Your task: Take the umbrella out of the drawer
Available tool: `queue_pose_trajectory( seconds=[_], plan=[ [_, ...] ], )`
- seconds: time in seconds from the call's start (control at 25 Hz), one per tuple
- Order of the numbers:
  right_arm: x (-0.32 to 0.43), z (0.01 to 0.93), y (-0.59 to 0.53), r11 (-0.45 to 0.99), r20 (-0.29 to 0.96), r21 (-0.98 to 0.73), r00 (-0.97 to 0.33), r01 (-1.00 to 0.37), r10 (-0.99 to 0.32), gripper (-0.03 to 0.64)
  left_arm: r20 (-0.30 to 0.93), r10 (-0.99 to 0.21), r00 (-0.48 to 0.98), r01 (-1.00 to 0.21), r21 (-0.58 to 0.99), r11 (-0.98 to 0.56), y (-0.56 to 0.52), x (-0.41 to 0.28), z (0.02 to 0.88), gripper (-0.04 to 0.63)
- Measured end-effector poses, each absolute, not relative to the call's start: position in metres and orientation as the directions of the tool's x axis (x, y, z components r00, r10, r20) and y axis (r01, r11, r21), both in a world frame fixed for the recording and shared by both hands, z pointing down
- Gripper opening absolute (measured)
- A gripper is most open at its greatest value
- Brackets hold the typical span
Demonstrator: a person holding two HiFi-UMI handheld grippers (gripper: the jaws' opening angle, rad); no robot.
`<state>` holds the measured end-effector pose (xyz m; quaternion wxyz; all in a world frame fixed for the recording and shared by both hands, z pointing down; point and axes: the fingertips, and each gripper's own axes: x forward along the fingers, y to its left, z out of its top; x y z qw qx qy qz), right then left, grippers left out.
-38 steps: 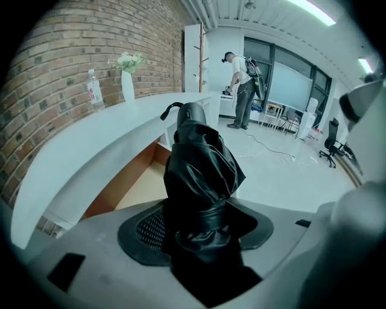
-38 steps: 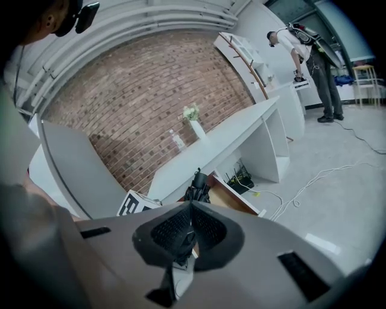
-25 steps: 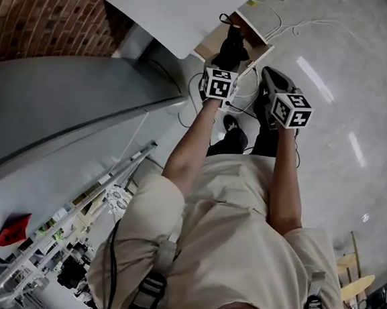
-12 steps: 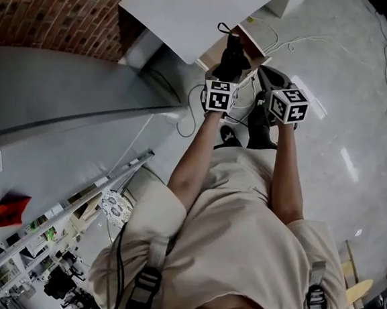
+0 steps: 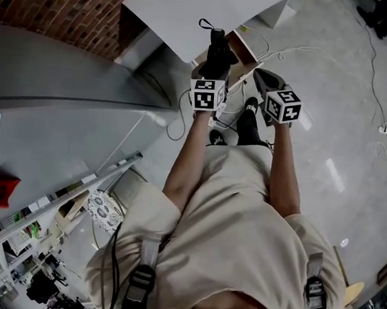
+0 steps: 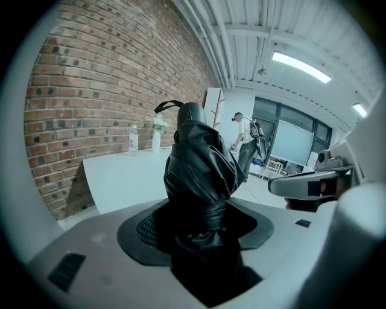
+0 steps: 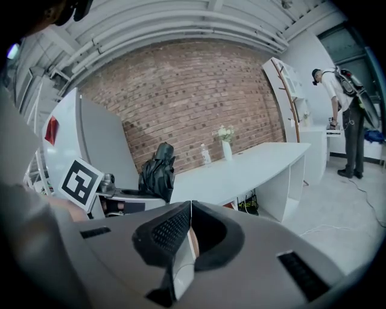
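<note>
Clamped in the left gripper [image 6: 204, 241]: a folded black umbrella [image 6: 202, 172], pinched at its strapped lower part between both dark pads, jaws closed only as far as the bundled fabric allows. Standing up and out from the jaws, canopy folds bunched above the pads, wrist loop [image 6: 169, 107] curling off the top end. In the head view, held out in front of the body above the floor [image 5: 333, 95], in line with the near edge of the white desk [image 5: 192, 12] and lifted clear of the open drawer [image 5: 245, 49] under that edge. In the left gripper view, raised above desk-top level, with the brick wall [image 6: 90, 90] behind. Beside it, the right gripper [image 7: 189, 232], jaws pressed fully together, pad on pad, nothing between them. Near the umbrella but not touching it, roughly level with the left gripper. In the right gripper view, umbrella off to the left of the closed jaws, sticking up beside the left gripper's marker cube [image 7: 78, 180]. Along the desk's far edge by the wall, a bottle [image 7: 207, 154] and a vase of flowers [image 7: 226, 142].
</note>
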<state>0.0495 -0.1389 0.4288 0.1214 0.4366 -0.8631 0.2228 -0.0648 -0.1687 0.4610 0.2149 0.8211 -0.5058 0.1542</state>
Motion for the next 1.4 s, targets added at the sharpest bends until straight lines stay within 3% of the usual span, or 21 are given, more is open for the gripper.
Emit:
queue_pose_trajectory(
  seconds=[1.4],
  plan=[
    [0.013, 0.430, -0.104, 0.576, 0.417, -0.196, -0.599, -0.793, -0.683, 0.067, 0.404, -0.774, 0.487, -0.873, 0.213, -0.438, -0.125, -0.088, 0.451, 0.258]
  ],
)
